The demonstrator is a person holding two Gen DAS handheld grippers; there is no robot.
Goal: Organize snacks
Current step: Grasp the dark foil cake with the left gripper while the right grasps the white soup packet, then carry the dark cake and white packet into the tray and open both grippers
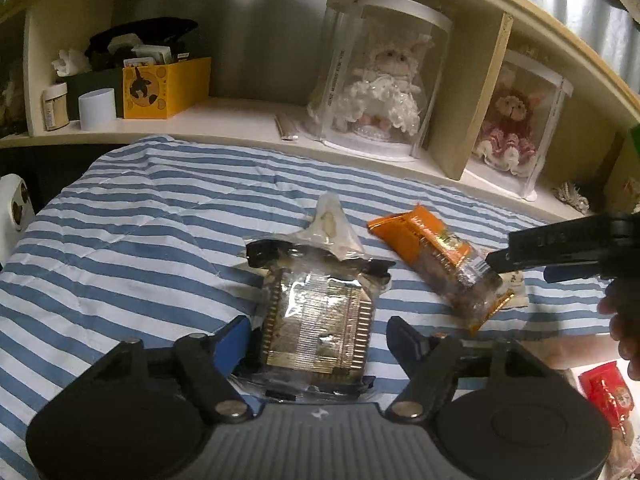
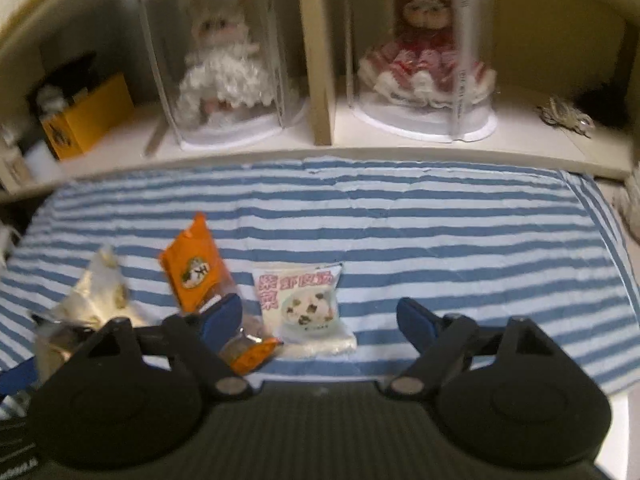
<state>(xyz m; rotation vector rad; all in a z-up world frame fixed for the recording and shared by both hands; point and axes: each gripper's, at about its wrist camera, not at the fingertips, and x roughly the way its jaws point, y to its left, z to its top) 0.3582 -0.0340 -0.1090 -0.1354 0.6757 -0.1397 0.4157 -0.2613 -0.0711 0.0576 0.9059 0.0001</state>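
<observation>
Striped blue-and-white quilt (image 1: 120, 216) spread flat below a cream shelf unit (image 1: 240, 120).

Left gripper (image 1: 316, 336), own view: blue-padded fingers (image 1: 230, 340) straddle a clear-wrapped snack pack with a gold and silver inner tray (image 1: 320, 320). The left pad lies at the pack's edge, contact not certain; the right pad stands clear of it with quilt showing between. Jaws partly open, nothing gripped. The pack lies flat on the quilt, its black-trimmed far end crumpled.

Just beyond it, a pale, crinkled packet (image 1: 332, 228) stands up in a peak, touching the clear pack's far end.

Orange packet (image 1: 436, 256), long, lies diagonally to the right of the clear pack, near but apart.

Right gripper (image 2: 320, 320), own view (frame is blurred): jaws wide, nothing clasped. A white packet with pink lettering and a picture of speckled pieces (image 2: 308, 304) lies on the quilt between the fingers, nearer the left one. The left finger (image 2: 222, 316) overlaps the lower part of the orange packet; whether it touches, cannot tell. In the left view this gripper enters from the right edge, its black tip at the orange packet's clear end.

Shelf: two dolls in clear cylindrical cases, one in white (image 1: 384, 80), one in red (image 1: 512, 120), in neighbouring compartments; a yellow box (image 1: 164, 88) further left.

A red packet (image 1: 608, 392) sits at the right margin of the left view.
</observation>
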